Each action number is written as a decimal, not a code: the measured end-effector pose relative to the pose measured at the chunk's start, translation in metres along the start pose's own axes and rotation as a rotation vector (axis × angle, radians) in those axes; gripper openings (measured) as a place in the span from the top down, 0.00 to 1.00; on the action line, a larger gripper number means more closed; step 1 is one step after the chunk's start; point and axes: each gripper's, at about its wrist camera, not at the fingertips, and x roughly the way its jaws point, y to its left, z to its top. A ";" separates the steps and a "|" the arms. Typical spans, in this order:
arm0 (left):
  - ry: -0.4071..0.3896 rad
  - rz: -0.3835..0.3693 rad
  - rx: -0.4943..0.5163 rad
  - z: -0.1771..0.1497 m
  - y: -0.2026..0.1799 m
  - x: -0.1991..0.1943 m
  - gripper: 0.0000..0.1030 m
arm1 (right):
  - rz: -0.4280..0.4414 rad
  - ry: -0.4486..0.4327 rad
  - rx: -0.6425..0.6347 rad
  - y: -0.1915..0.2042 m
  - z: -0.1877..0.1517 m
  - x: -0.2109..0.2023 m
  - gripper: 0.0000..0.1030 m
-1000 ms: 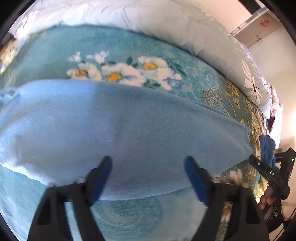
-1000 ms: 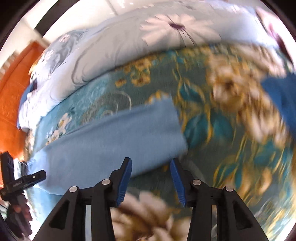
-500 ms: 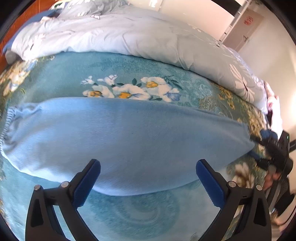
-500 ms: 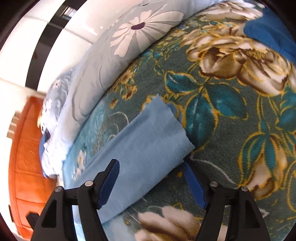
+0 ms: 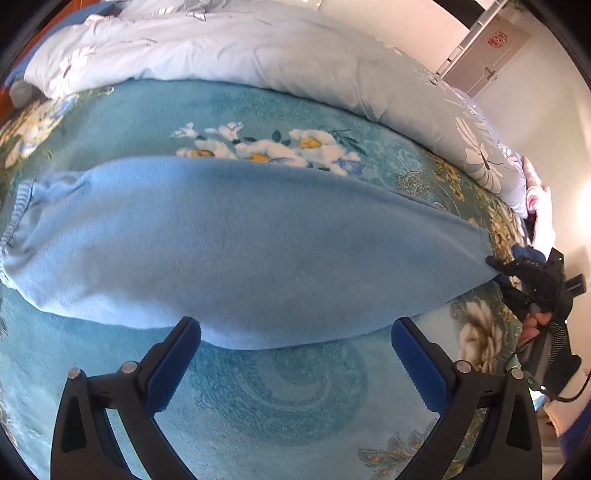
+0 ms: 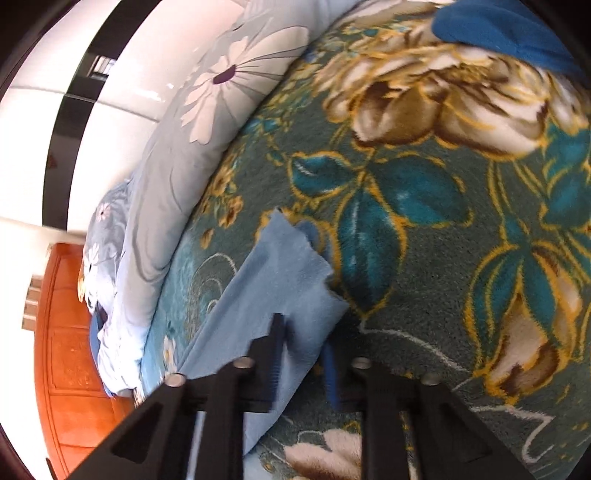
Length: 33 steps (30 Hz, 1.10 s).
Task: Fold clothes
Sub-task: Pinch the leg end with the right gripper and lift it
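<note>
Light blue fleece trousers (image 5: 236,251) lie folded lengthwise across a teal floral blanket (image 5: 266,391), waistband at the left, leg ends at the right. My left gripper (image 5: 295,354) is open and empty, its fingers just in front of the near edge of the trousers. My right gripper (image 6: 304,354) has its jaws closed on the leg end of the trousers (image 6: 284,280); it also shows in the left wrist view (image 5: 517,280) at that end.
A pale grey floral duvet (image 5: 258,48) is bunched along the far side of the bed. A dark blue garment (image 6: 498,29) lies on the blanket beyond the leg end. An orange wooden headboard (image 6: 62,350) stands at the left. A door (image 5: 484,55) is at the back right.
My left gripper opened wider and drew back from the trousers. My right gripper moved onto the leg end and closed its jaws on it.
</note>
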 end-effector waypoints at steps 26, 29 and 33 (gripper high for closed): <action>-0.016 -0.059 -0.452 -0.001 0.210 -0.061 0.00 | 0.043 0.046 -0.781 0.302 -0.197 0.019 0.92; -0.010 -0.069 -0.470 -0.003 0.231 -0.061 0.00 | 0.027 0.106 -0.815 0.320 -0.233 0.050 0.92; 0.002 -0.087 -0.485 -0.002 0.254 -0.058 0.00 | -0.014 0.185 -0.885 0.330 -0.277 0.087 0.92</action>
